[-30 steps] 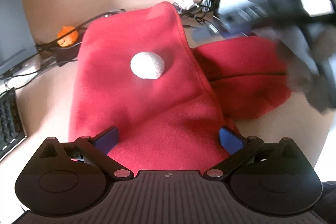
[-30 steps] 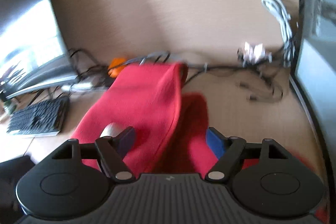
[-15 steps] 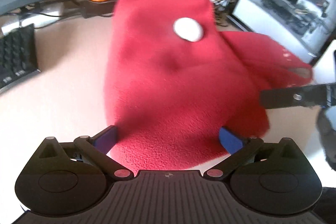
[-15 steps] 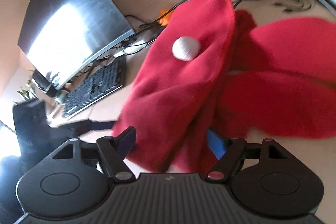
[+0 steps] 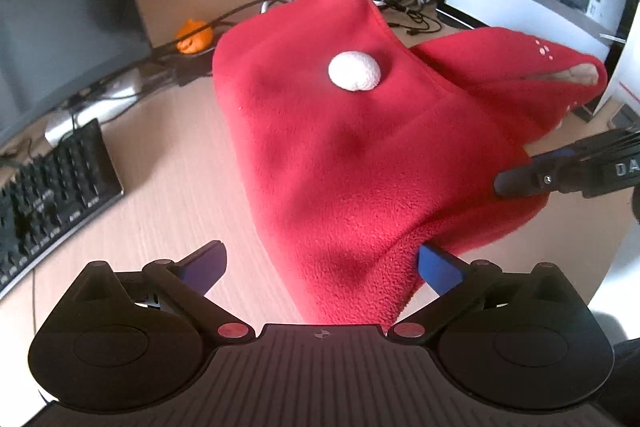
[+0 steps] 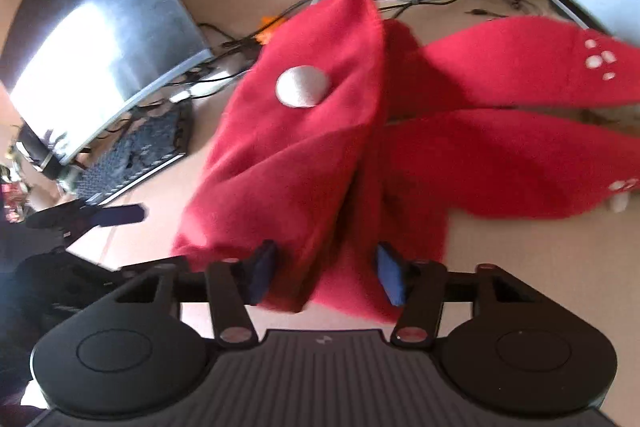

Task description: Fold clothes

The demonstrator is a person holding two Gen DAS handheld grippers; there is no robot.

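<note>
The red garment runs past the right edge.

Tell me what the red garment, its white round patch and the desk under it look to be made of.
Red garment: seemingly fleece, matte, with a fuzzy, nubbly pile along its near edge. White round patch: probably a soft pompom or plush tuft, bumpy and raised above the fleece. Desk: pale wood-look board, likely laminate, smooth with faint straight grain lines and a slight sheen.

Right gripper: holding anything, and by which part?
Right gripper is shut on the red fleece garment, pinching its bunched near hem. Left gripper is open, holding nothing.
</note>
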